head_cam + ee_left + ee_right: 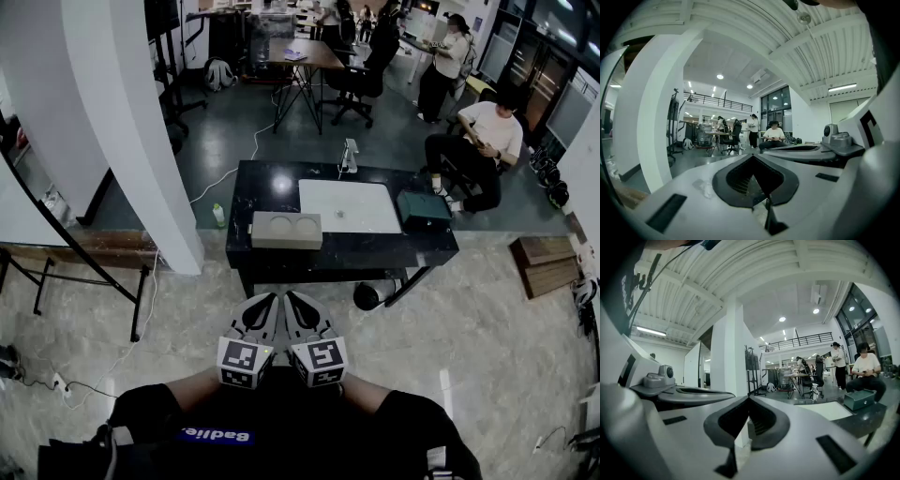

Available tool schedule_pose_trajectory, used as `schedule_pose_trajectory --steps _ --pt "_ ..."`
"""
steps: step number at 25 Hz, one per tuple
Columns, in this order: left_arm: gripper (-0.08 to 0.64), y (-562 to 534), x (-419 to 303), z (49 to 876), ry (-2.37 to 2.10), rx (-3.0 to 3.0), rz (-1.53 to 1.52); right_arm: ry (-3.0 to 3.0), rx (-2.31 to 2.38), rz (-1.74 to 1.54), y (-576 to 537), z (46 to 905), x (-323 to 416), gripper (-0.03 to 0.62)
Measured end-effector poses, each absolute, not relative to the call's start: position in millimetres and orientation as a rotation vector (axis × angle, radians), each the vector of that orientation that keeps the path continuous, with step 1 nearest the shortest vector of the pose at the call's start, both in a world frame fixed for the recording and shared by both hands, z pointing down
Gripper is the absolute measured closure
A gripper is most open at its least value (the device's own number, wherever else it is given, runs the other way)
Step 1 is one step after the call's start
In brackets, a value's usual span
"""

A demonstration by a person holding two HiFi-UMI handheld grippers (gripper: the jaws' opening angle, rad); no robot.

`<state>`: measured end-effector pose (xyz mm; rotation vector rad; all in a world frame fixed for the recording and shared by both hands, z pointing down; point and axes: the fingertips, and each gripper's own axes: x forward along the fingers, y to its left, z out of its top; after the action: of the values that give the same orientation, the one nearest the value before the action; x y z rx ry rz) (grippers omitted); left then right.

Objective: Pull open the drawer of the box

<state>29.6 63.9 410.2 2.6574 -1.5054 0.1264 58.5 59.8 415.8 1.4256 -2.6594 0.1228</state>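
Observation:
A black table (281,183) stands ahead of me on the floor. On its near edge sits a grey box (286,230) with two round hollows in its top. At the table's right end is a dark green box (424,208), which also shows in the right gripper view (859,399). A white mat (349,205) lies between them. I see no drawer from here. My left gripper (267,305) and right gripper (295,302) are held side by side close to my body, well short of the table. Both are shut with nothing between the jaws (753,159) (749,400).
A wide white pillar (122,122) rises left of the table. A small green bottle (218,216) stands on the floor by it. A black object (366,297) lies under the table's front. A seated person (483,136) is behind the right end, and wooden boards (548,262) lie farther right.

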Motion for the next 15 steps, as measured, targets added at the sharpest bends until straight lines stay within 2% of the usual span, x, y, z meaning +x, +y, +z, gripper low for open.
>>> schedule_pose_trajectory --steps 15 --pt "0.561 63.2 26.6 412.2 -1.519 2.643 0.123 -2.702 1.421 0.138 58.7 408.1 52.9 0.592"
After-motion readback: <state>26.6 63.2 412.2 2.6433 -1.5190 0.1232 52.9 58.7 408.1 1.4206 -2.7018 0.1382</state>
